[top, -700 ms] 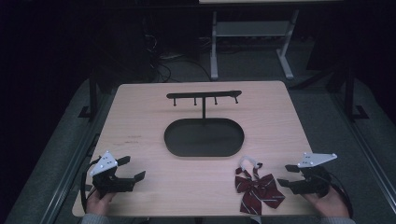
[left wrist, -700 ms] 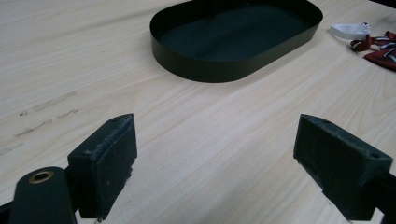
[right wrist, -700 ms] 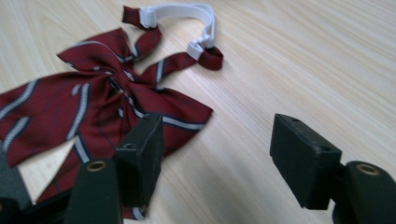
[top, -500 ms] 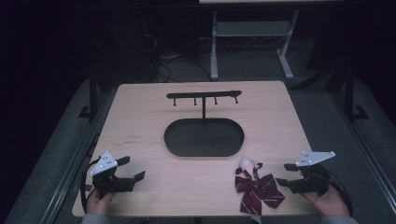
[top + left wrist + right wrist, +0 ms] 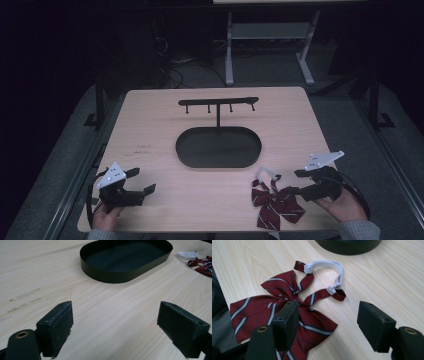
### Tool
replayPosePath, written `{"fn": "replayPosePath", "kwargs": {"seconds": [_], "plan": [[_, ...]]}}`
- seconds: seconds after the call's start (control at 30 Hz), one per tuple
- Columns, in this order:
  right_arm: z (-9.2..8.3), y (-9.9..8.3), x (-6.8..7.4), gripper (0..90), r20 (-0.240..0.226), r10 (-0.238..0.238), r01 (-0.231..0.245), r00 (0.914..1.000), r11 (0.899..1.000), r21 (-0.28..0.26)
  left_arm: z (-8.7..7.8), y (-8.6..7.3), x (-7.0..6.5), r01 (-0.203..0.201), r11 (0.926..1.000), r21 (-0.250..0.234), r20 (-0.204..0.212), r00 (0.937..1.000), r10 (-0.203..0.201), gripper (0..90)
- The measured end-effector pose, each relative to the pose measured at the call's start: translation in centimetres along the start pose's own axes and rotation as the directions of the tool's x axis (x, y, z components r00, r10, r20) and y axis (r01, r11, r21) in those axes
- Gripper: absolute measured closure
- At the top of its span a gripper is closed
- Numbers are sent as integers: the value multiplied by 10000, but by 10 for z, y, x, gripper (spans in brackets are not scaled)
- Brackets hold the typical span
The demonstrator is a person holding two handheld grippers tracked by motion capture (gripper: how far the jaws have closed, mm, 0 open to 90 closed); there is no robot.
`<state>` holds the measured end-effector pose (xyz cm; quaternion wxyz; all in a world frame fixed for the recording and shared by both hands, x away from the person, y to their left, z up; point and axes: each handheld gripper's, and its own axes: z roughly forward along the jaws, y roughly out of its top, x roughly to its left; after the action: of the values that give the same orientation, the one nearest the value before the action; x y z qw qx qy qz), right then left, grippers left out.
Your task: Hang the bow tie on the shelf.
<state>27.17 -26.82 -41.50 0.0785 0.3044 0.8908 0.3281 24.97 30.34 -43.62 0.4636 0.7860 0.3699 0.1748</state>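
Note:
A dark red striped bow tie with a white elastic strap lies flat near the table's front right edge. Just right of it my right gripper is held low over the table, open, jaws pointing at the tie. In the right gripper view the bow tie lies partly behind the left jaw, and bare wood shows in the open gap of the gripper. My left gripper rests open at the front left. Its own view shows the gripper over bare wood.
A black oval tray sits mid-table, with a thin post rising from its far side to a black peg bar. The left gripper view shows the tray ahead and the tie far right. Table edges lie close to both hands.
My right gripper has edged left, closer to the bow tie. The left gripper and the tie have stayed put.

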Motion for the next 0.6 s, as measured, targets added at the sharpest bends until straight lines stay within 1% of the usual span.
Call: {"fn": "replayPosePath", "kwargs": {"seconds": [0.2, 0.23, 0.33, 0.37, 0.43, 0.6], "plan": [[4, 18, 4, 349, -227, -421, 427, 9989, 9988, 248, -1, 0, 1, -46, 10000, 21, -13, 10000, 46, 131], [4, 20, 4, 350, -246, -471, 478, 9986, 9984, 294, -1, 0, 0, 28, 10000, 17, -6, 10000, -28, 131], [6, 29, 6, 357, -317, -694, 707, 9971, 9967, 411, -1, 0, 0, 39, 10000, -72, 28, 10000, -38, 131], [6, 29, 6, 357, -317, -694, 707, 9971, 9967, 411, -1, 0, 0, 39, 10000, -72, 28, 10000, -38, 131], [7, 35, 6, 364, -438, -759, 782, 9962, 9955, 526, 0, 0, 0, 17, 10000, -6, 23, 10000, -17, 131], [13, 45, 4, 376, -546, -964, 1003, 9938, 9922, 746, -1, 0, -1, 72, 9999, -84, 12, 10000, -72, 131]]}}
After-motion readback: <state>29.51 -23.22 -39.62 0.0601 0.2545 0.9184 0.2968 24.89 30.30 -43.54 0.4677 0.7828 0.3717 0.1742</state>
